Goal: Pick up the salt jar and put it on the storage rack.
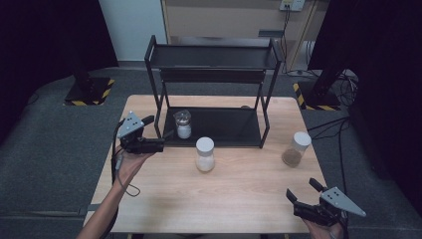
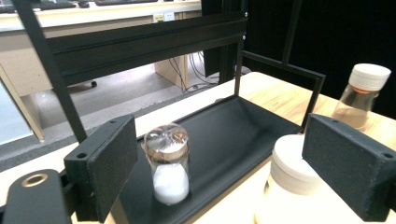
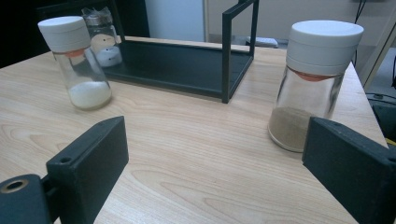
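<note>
A black two-tier rack [image 1: 214,57] stands at the back of the wooden table [image 1: 239,189]. On its lower tray [image 2: 229,130] sits a small jar of white powder [image 1: 183,124] with a shiny lid. My left gripper [image 1: 155,133] hovers just left of the rack, open, and looks across that small jar [image 2: 167,163] with nothing between its pads. A white-lidded jar of white powder [image 1: 205,154] stands in front of the rack. A white-lidded jar of brown powder [image 1: 297,149] stands at the right. My right gripper [image 1: 302,189] is open near the front right corner, facing the brown jar [image 3: 313,84].
The rack's upright posts [image 3: 226,51] and upper shelf [image 2: 140,42] frame the lower tray. The table's right edge [image 3: 369,98] runs close behind the brown jar. Bare wood [image 3: 187,140] lies between my right gripper and both tall jars. Grey carpet surrounds the table.
</note>
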`<state>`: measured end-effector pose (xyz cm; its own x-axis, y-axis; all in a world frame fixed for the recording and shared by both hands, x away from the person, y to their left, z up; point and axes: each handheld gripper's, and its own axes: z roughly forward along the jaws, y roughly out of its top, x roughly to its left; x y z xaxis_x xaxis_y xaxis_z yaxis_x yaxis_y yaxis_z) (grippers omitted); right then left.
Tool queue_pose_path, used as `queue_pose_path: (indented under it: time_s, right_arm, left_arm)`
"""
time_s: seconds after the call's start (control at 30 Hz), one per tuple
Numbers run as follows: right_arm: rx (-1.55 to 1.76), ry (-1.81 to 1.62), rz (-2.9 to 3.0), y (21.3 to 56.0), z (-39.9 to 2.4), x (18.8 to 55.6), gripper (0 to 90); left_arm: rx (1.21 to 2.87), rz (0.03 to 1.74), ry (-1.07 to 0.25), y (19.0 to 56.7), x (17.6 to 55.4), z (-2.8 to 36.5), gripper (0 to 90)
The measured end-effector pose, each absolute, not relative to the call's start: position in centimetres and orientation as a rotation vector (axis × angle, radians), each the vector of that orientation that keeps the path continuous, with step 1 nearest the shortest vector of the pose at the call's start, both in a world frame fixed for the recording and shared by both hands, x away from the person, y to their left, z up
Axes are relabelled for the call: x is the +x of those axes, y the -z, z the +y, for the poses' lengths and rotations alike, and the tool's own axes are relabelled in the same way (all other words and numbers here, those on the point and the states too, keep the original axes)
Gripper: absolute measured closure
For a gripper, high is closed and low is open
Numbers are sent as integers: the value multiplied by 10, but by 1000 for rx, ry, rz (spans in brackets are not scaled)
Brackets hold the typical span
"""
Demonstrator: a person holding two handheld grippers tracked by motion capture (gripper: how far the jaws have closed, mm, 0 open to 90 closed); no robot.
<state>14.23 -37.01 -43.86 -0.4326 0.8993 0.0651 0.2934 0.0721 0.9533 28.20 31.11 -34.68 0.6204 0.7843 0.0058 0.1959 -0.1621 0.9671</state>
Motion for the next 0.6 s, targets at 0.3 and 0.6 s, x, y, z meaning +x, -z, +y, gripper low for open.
queue_pose_path:
  time_s: [0.3,0.6]
  right_arm:
    - [1186,-1371,1790,438,-370,143,70]
    - [1187,-1362,1792,439,-369,143,70]
  left_arm:
    - [1671,799,-620,360,255,334,95]
    - [1673,797,-611,372,231,350,97]
